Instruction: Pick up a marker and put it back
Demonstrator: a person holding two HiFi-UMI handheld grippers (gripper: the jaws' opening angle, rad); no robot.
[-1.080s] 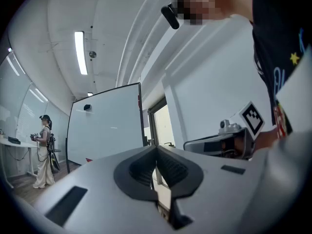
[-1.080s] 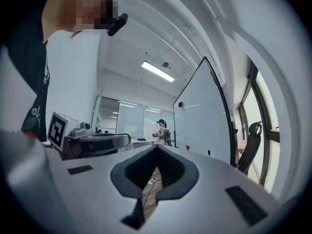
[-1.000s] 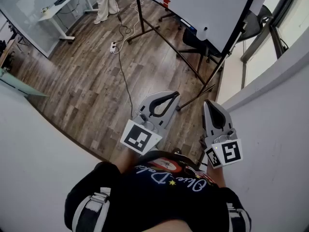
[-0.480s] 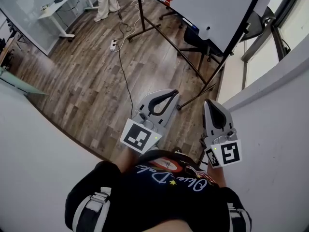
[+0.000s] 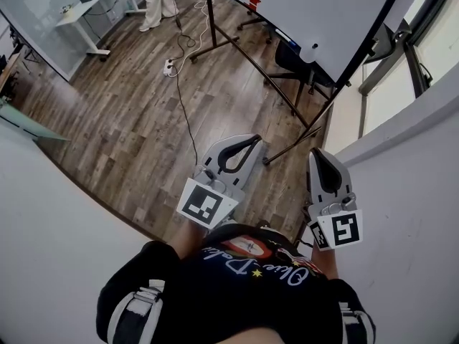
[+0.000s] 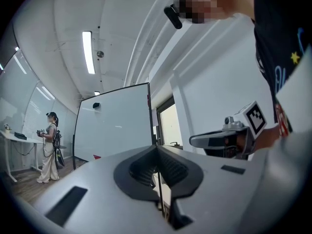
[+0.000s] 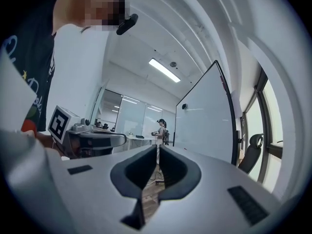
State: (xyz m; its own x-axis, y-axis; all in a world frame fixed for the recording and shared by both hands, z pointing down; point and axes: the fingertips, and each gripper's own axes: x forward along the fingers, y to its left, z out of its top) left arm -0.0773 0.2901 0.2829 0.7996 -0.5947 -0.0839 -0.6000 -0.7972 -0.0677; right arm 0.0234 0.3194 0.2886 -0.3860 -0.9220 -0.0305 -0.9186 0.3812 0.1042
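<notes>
A marker cannot be made out in any view; only a small red object (image 5: 251,0), too small to identify, is seen at the lower edge of the whiteboard (image 5: 308,13), which stands at 1 o'clock from the grippers in the head view. The left gripper (image 5: 252,142) is held level with its jaws pressed together and nothing between them, and the right gripper (image 5: 316,153), beside it at 3 o'clock, is likewise closed and empty. A power strip (image 5: 169,67) lies on the wooden floor (image 5: 122,120) at 11 o'clock, with a person (image 5: 158,2) beyond it
</notes>
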